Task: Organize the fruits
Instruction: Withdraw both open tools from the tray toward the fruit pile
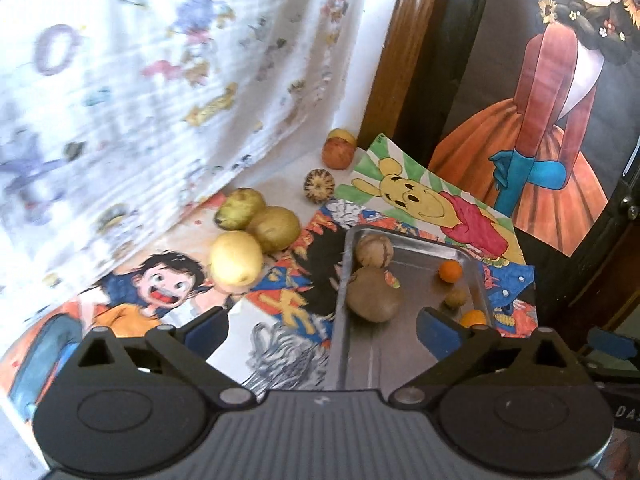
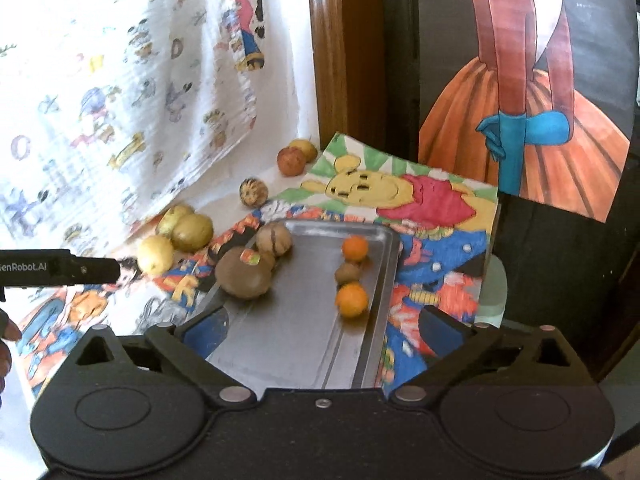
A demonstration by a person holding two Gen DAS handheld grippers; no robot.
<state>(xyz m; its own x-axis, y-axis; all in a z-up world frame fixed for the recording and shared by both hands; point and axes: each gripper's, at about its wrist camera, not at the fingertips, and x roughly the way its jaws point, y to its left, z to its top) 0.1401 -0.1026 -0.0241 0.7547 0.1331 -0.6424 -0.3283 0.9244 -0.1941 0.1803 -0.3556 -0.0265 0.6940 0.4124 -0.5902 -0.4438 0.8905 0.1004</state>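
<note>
Both the left gripper [image 1: 322, 326] and the right gripper [image 2: 323, 330] hang released, nothing between their jaws, just short of the metal tray [image 2: 296, 332]. The tray runs lengthwise away from them. On it a brown round fruit [image 2: 244, 274] looks firm and heavy, best pinched across its middle. Left of the tray, three yellow-green fruits [image 1: 256, 228] cluster.

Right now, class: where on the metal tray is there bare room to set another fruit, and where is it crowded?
The tray is bare down its middle, between the big brown fruit and the near orange, and across its whole near end. Its far-left corner is crowded; three small fruits line the right rim. Both grippers are open and empty.
</note>
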